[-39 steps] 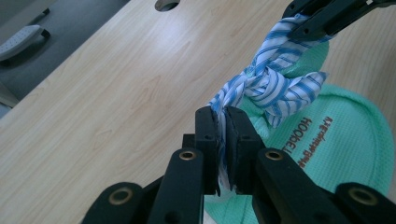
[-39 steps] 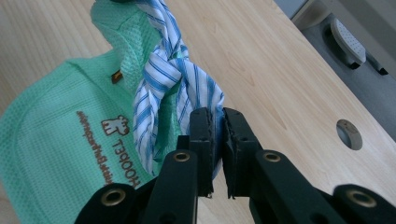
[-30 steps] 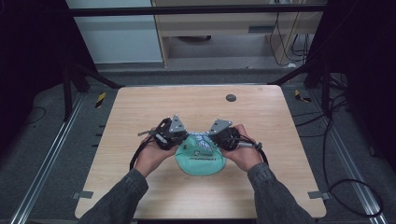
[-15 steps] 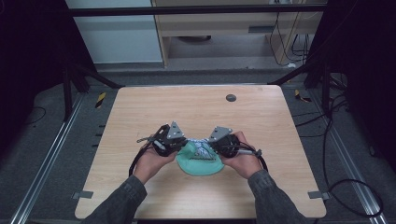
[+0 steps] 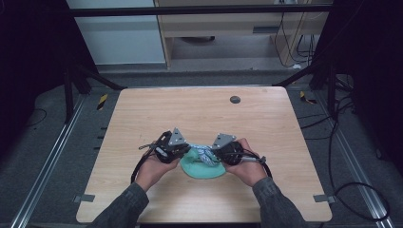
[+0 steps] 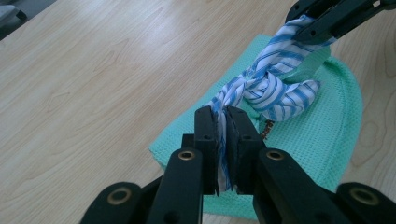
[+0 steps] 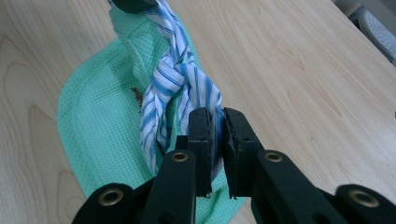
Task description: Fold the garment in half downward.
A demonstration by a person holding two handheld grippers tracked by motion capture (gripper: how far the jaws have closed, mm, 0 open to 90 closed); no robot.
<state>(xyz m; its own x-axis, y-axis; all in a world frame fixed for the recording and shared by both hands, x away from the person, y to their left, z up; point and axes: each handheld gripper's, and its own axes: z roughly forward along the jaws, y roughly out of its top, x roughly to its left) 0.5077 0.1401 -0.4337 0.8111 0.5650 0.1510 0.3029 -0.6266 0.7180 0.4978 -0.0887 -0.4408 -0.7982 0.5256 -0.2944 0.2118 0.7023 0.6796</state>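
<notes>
We have both grippers clamped on the two ends of a blue-and-white striped cloth strip (image 6: 266, 86), with a half-made knot midway between them. The left gripper (image 6: 222, 140) pinches one end flat between its pads; the strip runs up and away from its tips to the knot, then on to the other gripper at the far upper right of the left gripper view. The right gripper (image 7: 215, 140) likewise grips its end, with the knot (image 7: 175, 70) just ahead of its tips and the strip going on to the opposite jaws at the top of its view. Under the knot lies a green cloth (image 5: 202, 167), spread on the bench (image 5: 142, 114) directly below both grippers. In the high view the left hand (image 5: 152, 167) and right hand (image 5: 247, 166) sit close together over the near middle of the bench.

Our judgement: the step in hand is drawing the knot tight.

Risks from here:
- Each gripper seems to hold only a short tail of the strip; a hard pull apart could slip the fabric out of the pads, and the knot would slacken.
- Uneven pull may drag the knot toward one gripper rather than cinching it centrally.
- The green cloth appears caught up with the strip near the knot; lifting might haul it off the bench.
</notes>
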